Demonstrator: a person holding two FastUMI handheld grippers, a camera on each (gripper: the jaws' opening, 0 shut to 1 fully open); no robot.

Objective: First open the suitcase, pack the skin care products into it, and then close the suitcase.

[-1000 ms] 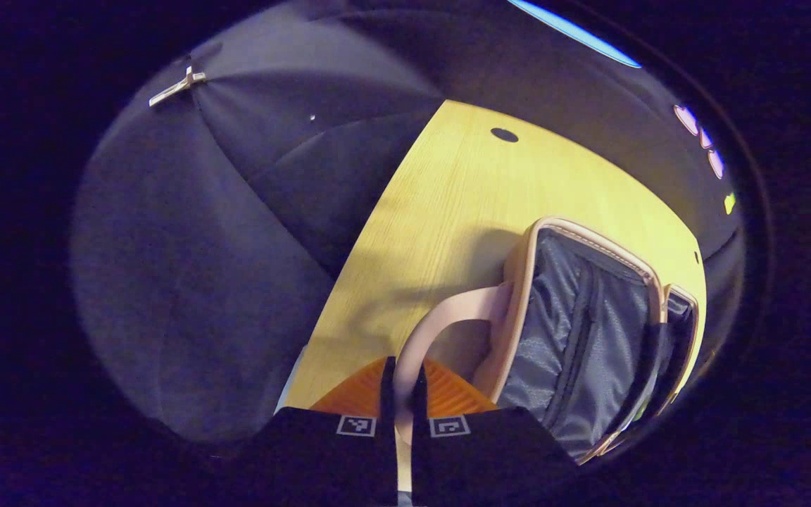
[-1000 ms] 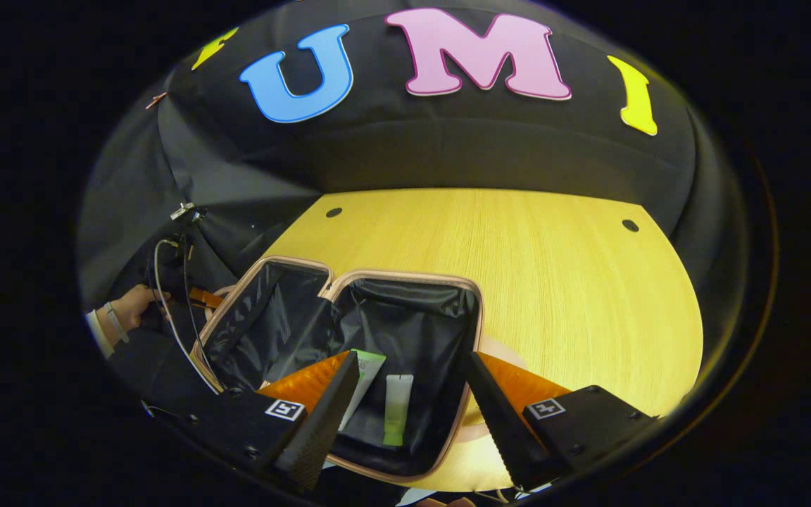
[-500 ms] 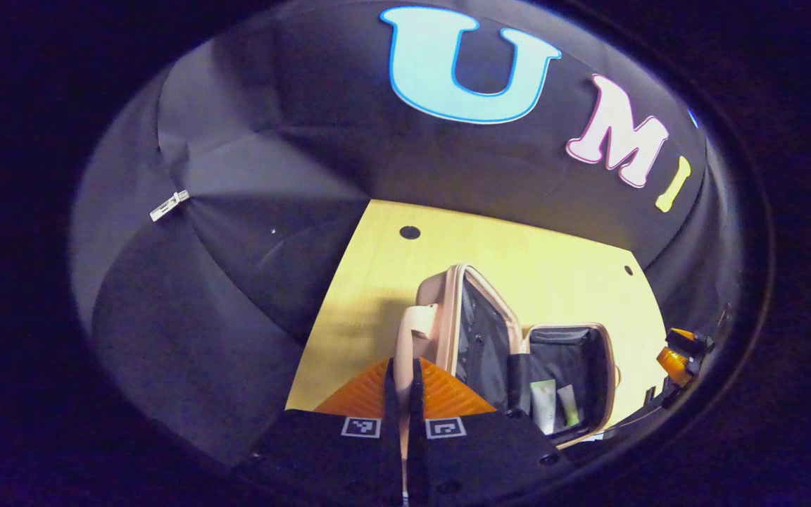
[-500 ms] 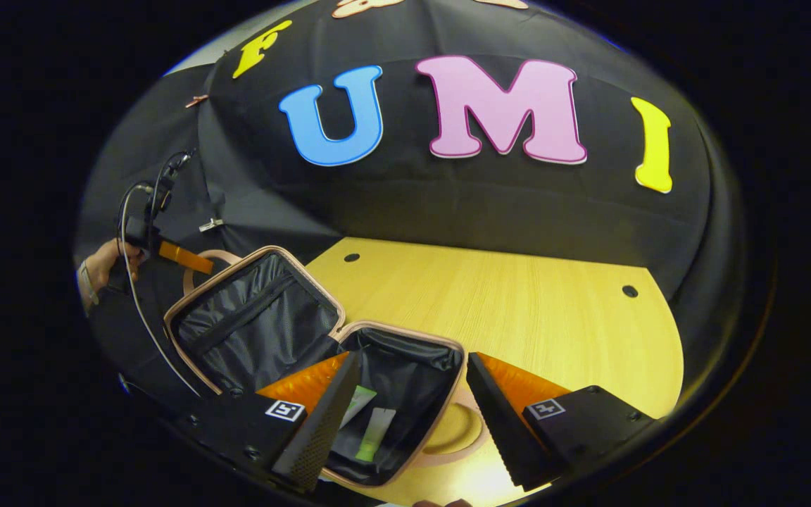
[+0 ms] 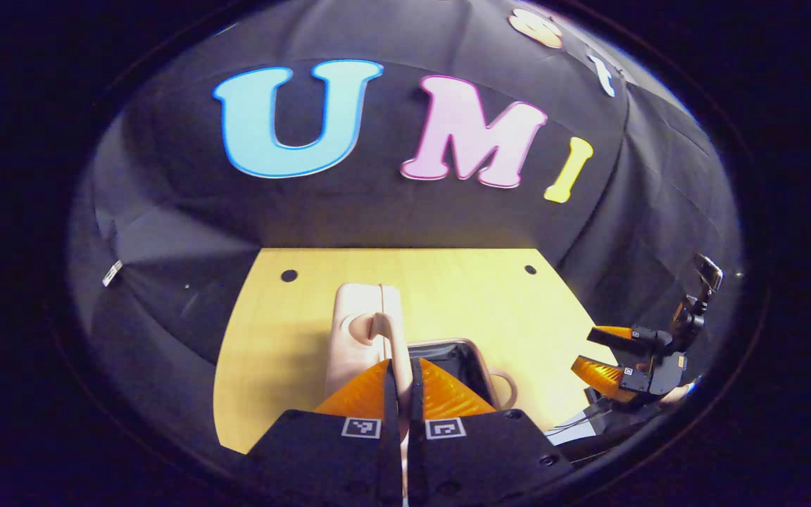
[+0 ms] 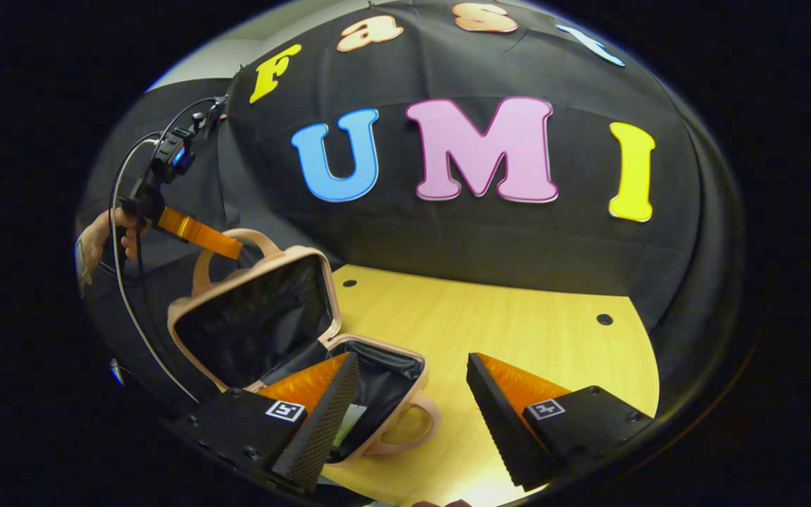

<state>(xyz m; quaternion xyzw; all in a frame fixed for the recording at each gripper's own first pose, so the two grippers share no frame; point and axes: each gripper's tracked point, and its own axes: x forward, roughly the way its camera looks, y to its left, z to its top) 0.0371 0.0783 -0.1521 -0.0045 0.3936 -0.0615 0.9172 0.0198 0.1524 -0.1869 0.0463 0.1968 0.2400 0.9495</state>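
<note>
Left gripper (image 5: 403, 377) clamped on lid handle (image 5: 383, 331), suitcase (image 6: 286, 331) half-raised on table (image 6: 518, 331). Right gripper (image 6: 412, 394) jaws wide, holding nothing, just beside base. Skin care tube (image 6: 344, 424) inside base.

I see a black cloth wall (image 6: 448, 246) draped behind, a pale wooden table (image 6: 518, 331) with small dark round holes (image 6: 598, 319), warm light on the wood grain

I see a smooth, matt pink suitcase (image 6: 250, 282) with glossy black fabric lining on a wood-grain table (image 6: 518, 331).
</note>
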